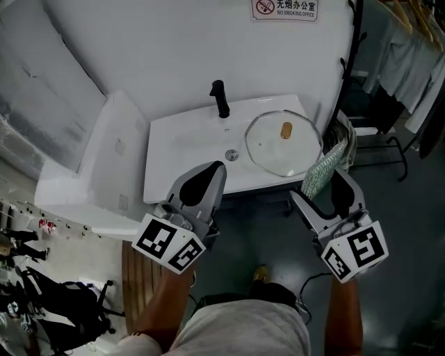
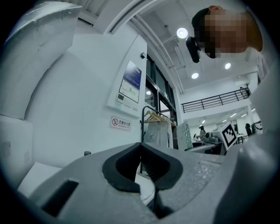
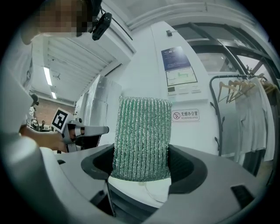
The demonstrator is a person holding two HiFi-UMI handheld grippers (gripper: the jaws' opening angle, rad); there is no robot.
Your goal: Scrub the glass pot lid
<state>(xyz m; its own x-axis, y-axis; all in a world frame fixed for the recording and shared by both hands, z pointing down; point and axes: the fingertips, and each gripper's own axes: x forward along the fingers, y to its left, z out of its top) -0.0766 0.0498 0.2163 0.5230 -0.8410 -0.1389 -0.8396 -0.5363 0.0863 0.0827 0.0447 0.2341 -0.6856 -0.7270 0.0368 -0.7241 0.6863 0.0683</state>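
Before the sink, left fingers meet empty; right fingers clamp green scrubber.

sign cut off at top, lid rim behind scouring pad

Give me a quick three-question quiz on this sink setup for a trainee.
1. True or false: the left gripper is shut with nothing between its jaws.
2. Where is the glass pot lid? A on the white sink, right of the faucet; B on the floor; C in the left gripper.
3. Fill in: the right gripper grips a green ____.
Key: 1 true; 2 A; 3 scrubbing pad.
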